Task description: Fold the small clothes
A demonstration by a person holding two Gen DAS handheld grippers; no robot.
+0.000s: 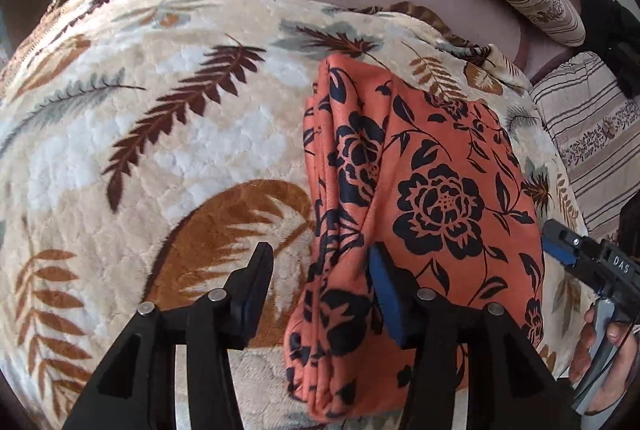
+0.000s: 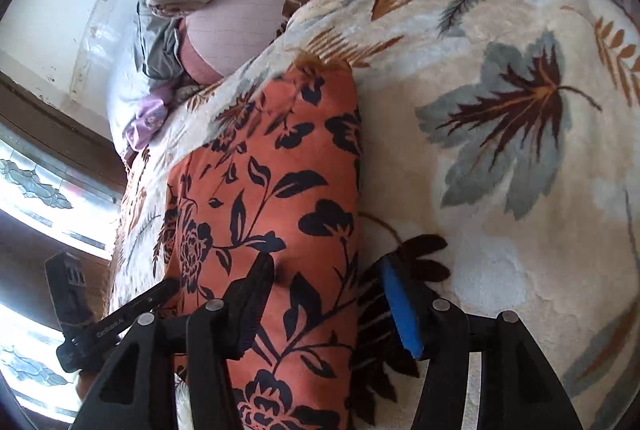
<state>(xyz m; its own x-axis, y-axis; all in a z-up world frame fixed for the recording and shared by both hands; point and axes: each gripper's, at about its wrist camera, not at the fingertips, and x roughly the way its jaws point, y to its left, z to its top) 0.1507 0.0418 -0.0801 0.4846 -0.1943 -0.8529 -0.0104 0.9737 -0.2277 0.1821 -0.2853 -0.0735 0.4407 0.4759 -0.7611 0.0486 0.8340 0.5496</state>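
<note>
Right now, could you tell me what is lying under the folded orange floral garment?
The orange floral garment rests on a cream leaf-print blanket, which shows on every side. The blanket patch directly beneath is covered, as are the garment's inner folded layers.

Folded garment on blanket

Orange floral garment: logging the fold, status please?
Left gripper and right gripper open, holding nothing. Orange floral garment folded, flat on leaf-print blanket. Nothing in the way.
</note>
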